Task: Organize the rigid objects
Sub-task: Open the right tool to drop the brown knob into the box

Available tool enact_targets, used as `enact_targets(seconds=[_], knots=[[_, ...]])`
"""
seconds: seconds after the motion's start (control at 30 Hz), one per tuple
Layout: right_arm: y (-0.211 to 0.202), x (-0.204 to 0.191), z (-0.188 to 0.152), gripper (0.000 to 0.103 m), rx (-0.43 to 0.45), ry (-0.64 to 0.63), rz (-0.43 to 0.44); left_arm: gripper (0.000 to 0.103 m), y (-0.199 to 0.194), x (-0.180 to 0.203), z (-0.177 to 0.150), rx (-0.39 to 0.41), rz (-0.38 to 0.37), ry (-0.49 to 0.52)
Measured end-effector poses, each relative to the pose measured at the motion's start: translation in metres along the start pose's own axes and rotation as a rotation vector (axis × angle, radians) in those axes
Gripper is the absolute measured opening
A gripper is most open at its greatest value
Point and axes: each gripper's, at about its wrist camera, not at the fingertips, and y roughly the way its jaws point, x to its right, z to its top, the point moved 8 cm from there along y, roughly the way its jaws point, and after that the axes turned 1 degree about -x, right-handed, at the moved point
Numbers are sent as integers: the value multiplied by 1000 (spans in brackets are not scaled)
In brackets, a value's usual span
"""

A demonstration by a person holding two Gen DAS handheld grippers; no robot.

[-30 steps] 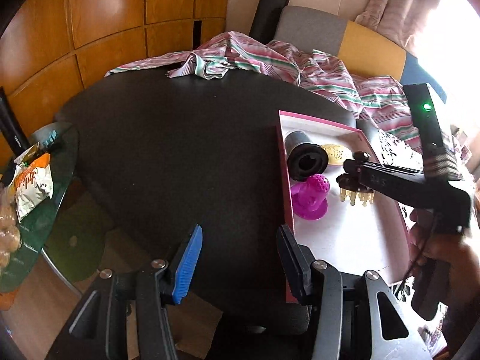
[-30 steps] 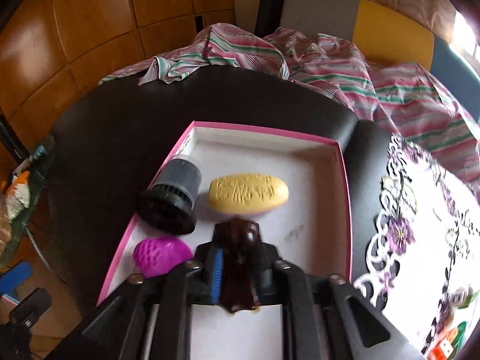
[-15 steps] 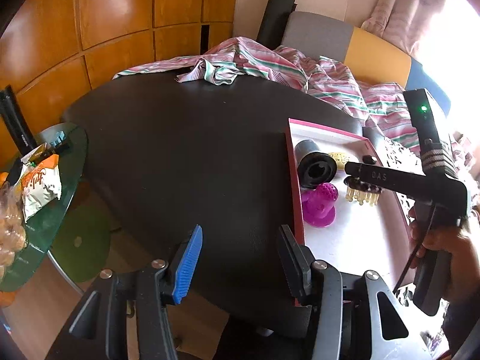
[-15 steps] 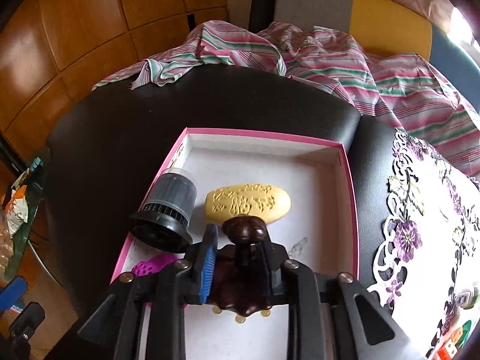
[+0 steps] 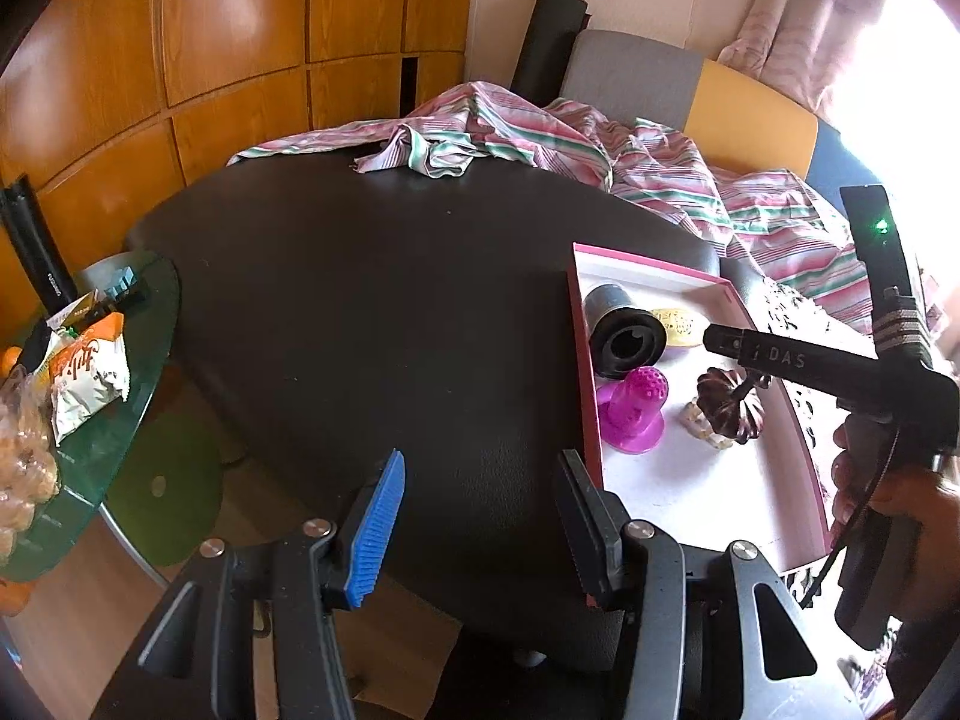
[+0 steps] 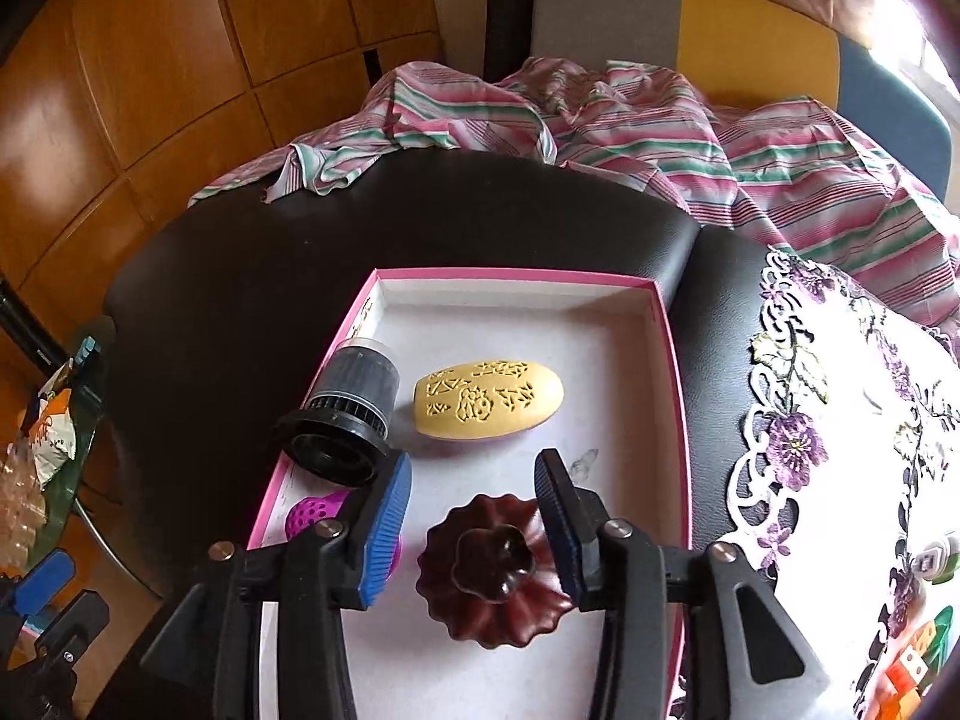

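A pink-rimmed white tray (image 6: 654,294) (image 5: 585,354) lies on the black table. In it lie a black cylinder (image 6: 348,414) (image 5: 621,333), a yellow carved oval (image 6: 489,399) (image 5: 678,321), a magenta studded piece (image 6: 312,513) (image 5: 636,408) and a dark brown scalloped massager (image 6: 495,579) (image 5: 729,405). The massager rests on the tray floor between the pads of my right gripper (image 6: 474,525), whose jaws are opening and no longer press it. My left gripper (image 5: 480,516) hangs open over the table's near edge, left of the tray, with nothing between its fingers.
A striped cloth (image 6: 600,126) is heaped at the table's far side. A white floral mat (image 6: 840,420) lies right of the tray. A glass side table (image 5: 90,396) with snack packets stands at the left. A hand (image 5: 888,498) holds the right gripper's handle.
My right gripper's jaws have spread and let go of the brown massager, which now lies on the tray floor. The left gripper has barely moved.
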Motion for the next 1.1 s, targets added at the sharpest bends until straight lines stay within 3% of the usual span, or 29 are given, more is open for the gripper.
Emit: enact_targets(seconds=[0.5, 1.1], knots=[[-54, 18, -2, 44, 107, 26, -7, 53, -6, 10, 0, 6, -11, 27], [-97, 66, -29, 44, 143, 86, -52, 52, -13, 32, -3, 15, -30, 91]])
